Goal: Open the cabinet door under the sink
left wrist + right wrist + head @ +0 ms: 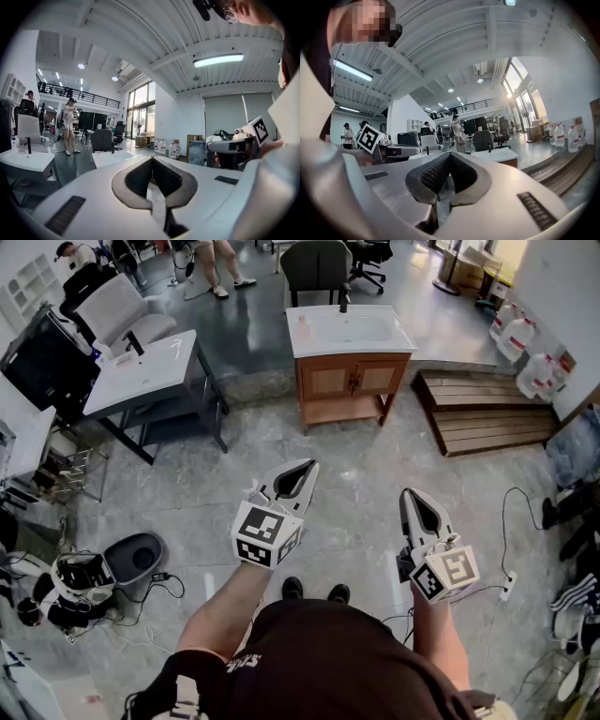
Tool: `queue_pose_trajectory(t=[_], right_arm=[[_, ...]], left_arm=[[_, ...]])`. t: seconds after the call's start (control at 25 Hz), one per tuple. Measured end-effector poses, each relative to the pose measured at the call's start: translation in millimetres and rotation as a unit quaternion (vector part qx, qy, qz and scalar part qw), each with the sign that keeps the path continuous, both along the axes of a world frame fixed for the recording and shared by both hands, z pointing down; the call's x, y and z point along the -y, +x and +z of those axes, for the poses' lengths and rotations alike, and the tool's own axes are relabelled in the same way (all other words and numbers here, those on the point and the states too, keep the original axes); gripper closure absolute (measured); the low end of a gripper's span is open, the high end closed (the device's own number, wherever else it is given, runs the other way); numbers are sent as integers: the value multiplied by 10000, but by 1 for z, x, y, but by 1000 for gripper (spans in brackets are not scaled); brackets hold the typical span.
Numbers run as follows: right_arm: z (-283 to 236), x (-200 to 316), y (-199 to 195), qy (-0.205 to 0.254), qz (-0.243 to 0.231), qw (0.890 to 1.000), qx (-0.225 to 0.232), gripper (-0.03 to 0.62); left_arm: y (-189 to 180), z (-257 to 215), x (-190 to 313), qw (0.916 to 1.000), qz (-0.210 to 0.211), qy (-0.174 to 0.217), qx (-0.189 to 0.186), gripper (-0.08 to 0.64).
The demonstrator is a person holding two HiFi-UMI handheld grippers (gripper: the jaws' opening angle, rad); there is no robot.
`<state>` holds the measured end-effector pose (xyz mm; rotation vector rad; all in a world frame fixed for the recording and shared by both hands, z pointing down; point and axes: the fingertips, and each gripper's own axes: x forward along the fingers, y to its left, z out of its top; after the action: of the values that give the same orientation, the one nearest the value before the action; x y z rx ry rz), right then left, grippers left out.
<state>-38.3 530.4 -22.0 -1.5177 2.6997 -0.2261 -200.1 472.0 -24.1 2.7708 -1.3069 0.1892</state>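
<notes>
A wooden cabinet [352,382] with two closed doors stands under a white sink [349,330] at the far side of the tiled floor, also seen in the right gripper view [502,154]. Both grippers hover well short of it, about waist high, pointing toward it. My left gripper [302,468] is shut and holds nothing; its closed jaws fill the left gripper view [151,159]. My right gripper [413,493] is likewise shut and holds nothing [450,155]. Neither touches the cabinet.
A grey sink stand [150,371] sits at the left, with a wooden platform [478,409] and water jugs [525,352] at the right. A dark bin [136,559] and a cable [511,521] lie on the floor near my feet. A chair [314,268] stands behind the cabinet.
</notes>
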Motion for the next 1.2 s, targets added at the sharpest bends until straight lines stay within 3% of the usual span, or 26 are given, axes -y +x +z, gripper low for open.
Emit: queue_pose_trajectory(t=[0.44,0.88,1.2], right_arm=[[11,-9,27,-44,-121,9999,-38,581],[18,-25,64,-135,-251,9989,383,578],[31,2,74,-270,-294,9985,383,578]], left_arm=[[28,6,-13,9999,-120,-32,24,545],[64,14,-30,9998,-154,-93,49,545],[76,25,4,9999,-126,-91,1,545]])
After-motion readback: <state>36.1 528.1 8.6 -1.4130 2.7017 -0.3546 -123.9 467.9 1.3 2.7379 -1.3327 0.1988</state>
